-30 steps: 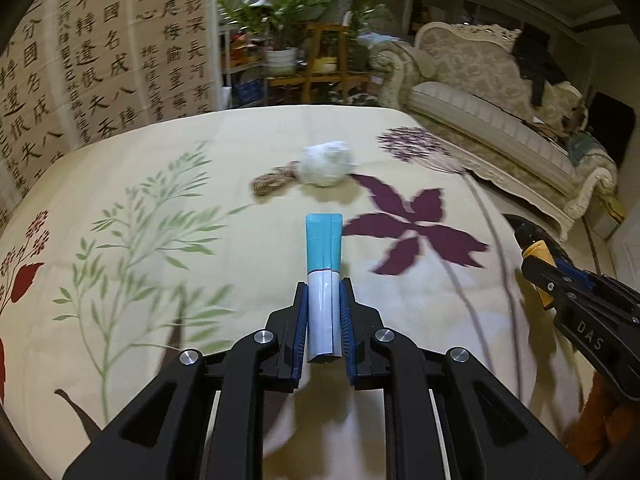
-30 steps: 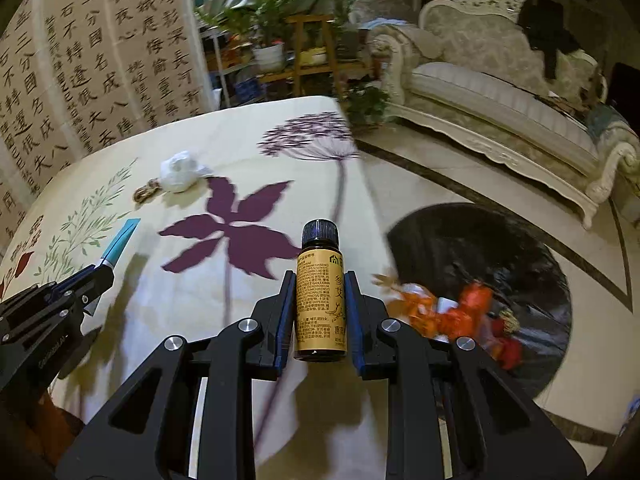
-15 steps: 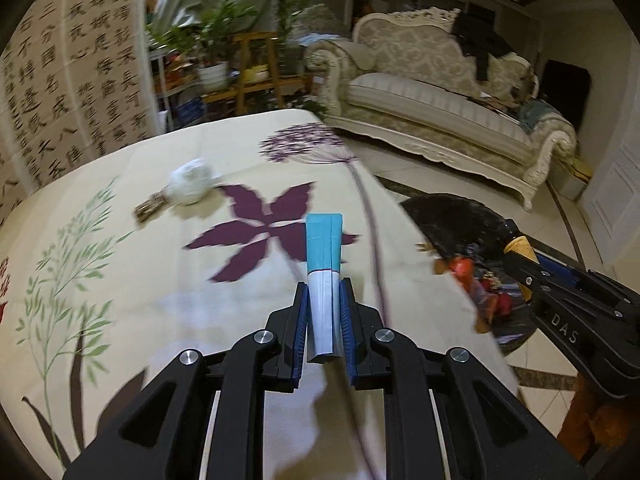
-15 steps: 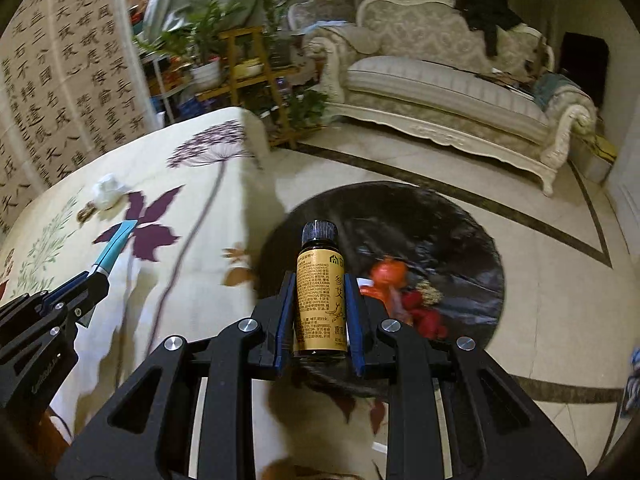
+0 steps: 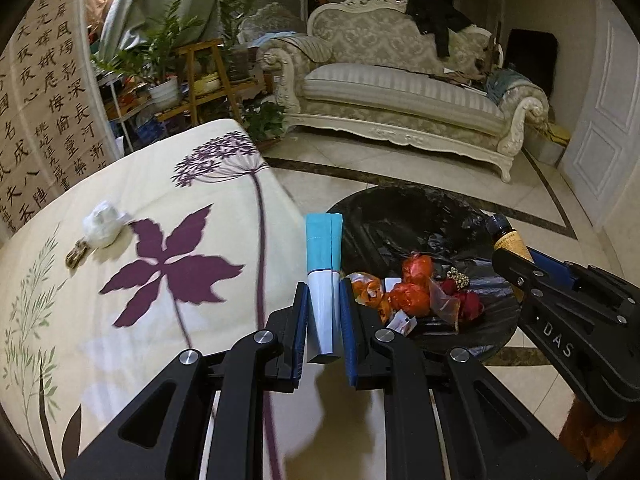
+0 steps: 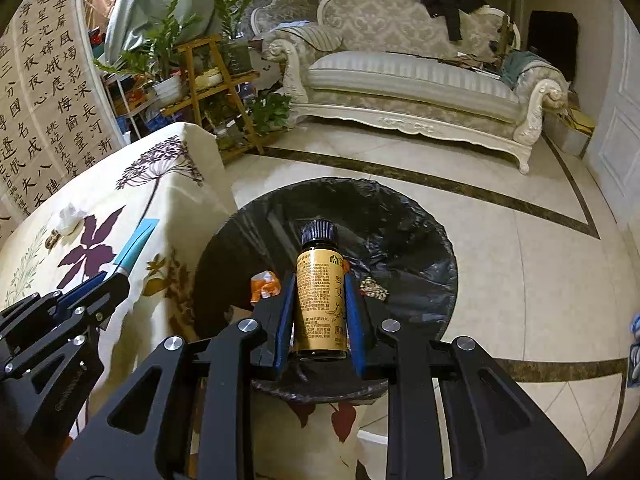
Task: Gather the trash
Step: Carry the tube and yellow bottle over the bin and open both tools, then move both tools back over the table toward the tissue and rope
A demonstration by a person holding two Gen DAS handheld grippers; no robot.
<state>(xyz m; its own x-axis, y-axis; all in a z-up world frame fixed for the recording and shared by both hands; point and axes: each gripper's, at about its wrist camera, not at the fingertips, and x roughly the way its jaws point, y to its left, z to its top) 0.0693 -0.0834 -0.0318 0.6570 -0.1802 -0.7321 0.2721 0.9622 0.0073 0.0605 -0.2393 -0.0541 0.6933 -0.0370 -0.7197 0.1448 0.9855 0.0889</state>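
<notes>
1. Left wrist view: the left tool (image 5: 323, 312) is clamped on a flattened white and teal tube (image 5: 323, 276), which stands upright between the blue pads, its teal end pointing away from the camera.
2. Just past the tube, a bin lined with a black bag (image 5: 420, 216) sits on the floor beside the bench (image 5: 168, 320); orange and red wrappers (image 5: 412, 292) lie inside it.
3. On the bench's floral cloth, well to the left, a crumpled white tissue (image 5: 103, 224) rests touching a small brown scrap (image 5: 78, 255).
4. Right wrist view: the right tool (image 6: 320, 316) grips a small brown bottle (image 6: 320, 300) with a gold label and black cap, held upright.
5. This bottle hangs over the black bag (image 6: 400, 216), above the bin's opening.
6. Farther off stand a cream sofa (image 6: 408, 80) and potted plants (image 6: 168, 56).
</notes>
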